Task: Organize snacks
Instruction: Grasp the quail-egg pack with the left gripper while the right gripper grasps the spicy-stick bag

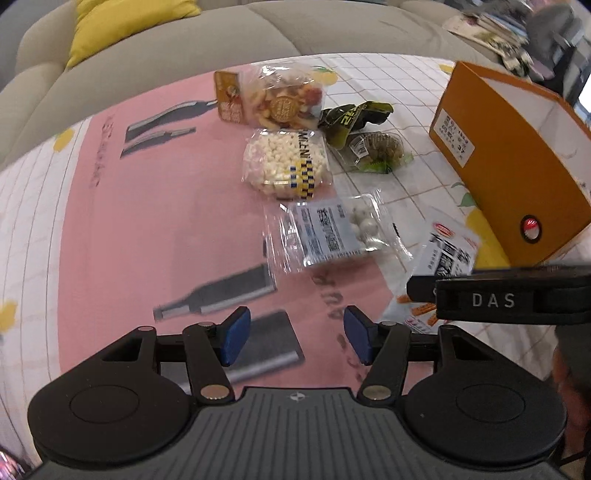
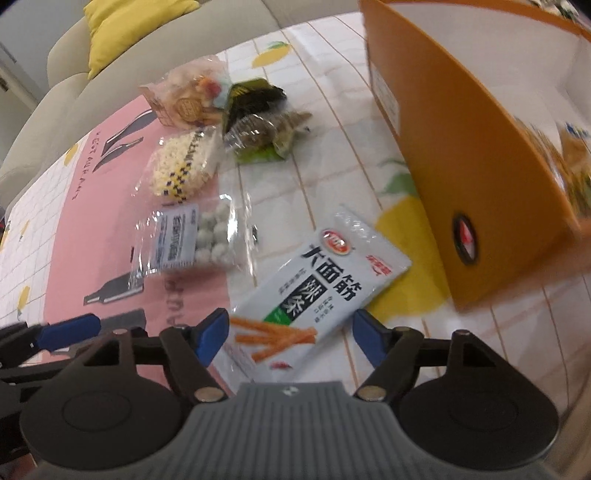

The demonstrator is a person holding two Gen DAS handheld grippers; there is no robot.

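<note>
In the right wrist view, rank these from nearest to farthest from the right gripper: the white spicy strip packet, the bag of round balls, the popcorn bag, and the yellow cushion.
From the right gripper:
1. White spicy strip packet, lying between its open fingers.
2. Bag of round balls, ahead to the left.
3. Popcorn bag, beyond that, left.
4. Yellow cushion, far back on the sofa.

Bright, even indoor light — soft shadows, slight motion blur, strong fisheye bending at edges.

Lemon-print tablecloth [image 2: 325, 173], pink mat [image 1: 147, 229], snack packets [image 2: 317, 280], orange box [image 2: 491, 184]
</note>
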